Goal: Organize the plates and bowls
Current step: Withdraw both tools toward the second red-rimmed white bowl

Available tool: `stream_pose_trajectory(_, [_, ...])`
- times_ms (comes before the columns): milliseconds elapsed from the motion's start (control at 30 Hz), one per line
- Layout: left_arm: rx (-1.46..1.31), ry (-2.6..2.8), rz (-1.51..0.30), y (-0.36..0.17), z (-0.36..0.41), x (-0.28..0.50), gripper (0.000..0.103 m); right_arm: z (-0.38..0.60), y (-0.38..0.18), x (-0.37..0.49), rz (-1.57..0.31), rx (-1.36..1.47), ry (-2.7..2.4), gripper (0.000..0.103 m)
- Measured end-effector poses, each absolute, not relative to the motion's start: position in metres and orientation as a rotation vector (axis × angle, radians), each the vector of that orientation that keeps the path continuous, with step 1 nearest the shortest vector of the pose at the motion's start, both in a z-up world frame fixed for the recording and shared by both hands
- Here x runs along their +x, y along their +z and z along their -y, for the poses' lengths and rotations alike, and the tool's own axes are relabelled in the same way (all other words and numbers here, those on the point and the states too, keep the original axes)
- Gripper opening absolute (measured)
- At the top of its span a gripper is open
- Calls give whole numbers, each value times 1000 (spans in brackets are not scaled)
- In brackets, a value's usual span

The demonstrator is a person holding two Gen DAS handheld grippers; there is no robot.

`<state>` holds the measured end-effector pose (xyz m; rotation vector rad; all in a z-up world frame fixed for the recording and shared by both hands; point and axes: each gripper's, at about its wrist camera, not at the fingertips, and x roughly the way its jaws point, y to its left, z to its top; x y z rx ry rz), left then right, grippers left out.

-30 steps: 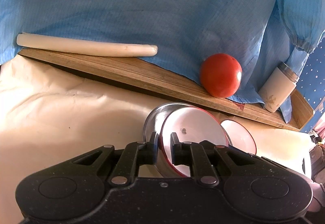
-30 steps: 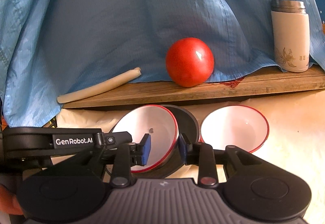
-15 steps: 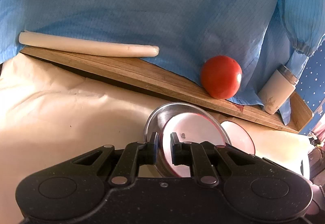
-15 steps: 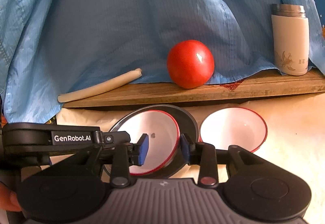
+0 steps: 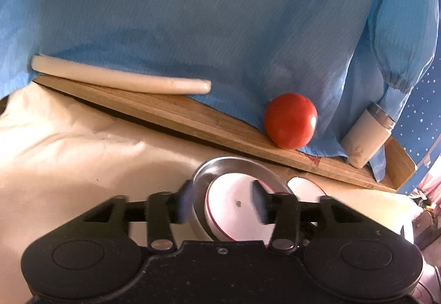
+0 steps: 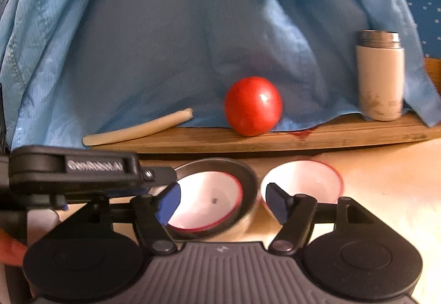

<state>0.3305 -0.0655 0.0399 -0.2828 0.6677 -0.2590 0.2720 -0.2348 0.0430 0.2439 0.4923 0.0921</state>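
Observation:
A white bowl with a red rim (image 5: 231,210) sits nested inside a steel bowl (image 5: 234,163) on the cream cloth. My left gripper (image 5: 220,204) straddles their left rims, its jaws opening, one finger outside the steel bowl and one over the white bowl, neither pressing. In the right wrist view the same white bowl (image 6: 209,199) lies in the steel bowl (image 6: 244,175) between the opening jaws of my right gripper (image 6: 222,202), pads clear of it. A second red-rimmed white bowl (image 6: 303,182) stands just right of the pair. The left gripper (image 6: 165,175) reaches in from the left.
Behind the bowls a wooden board (image 6: 330,135) carries a red tomato (image 6: 252,105), a pale stick (image 6: 137,130) and a white flask with a steel top (image 6: 380,77). A blue garment (image 6: 165,42) hangs behind the board. Cream cloth (image 5: 82,152) covers the table to the left.
Both grippers have spread their jaws and let go of the bowl rims. The white bowl, tilted before, now lies lower and flatter inside the steel bowl.

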Motion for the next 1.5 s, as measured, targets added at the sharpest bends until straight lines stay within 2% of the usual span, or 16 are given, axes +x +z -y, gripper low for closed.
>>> stream_pose_trajectory(233, [-287, -246, -640, 51, 74, 318, 91, 273, 42, 242, -459, 303, 12, 95])
stream_pose_trajectory(367, [-294, -289, -641, 56, 87, 307, 99, 296, 39, 225, -455, 324, -49, 98])
stream_pose_trajectory(700, [-331, -481, -729, 59, 147, 282, 102, 350, 35, 193, -466, 321, -177, 102])
stream_pose_trajectory(1033, [-451, -351, -860, 17, 189, 285, 102, 398, 28, 197, -537, 330, -163, 102])
stream_pose_trajectory(1500, [-673, -43, -699, 5, 186, 291, 102, 419, 17, 264, -639, 443, 39, 101])
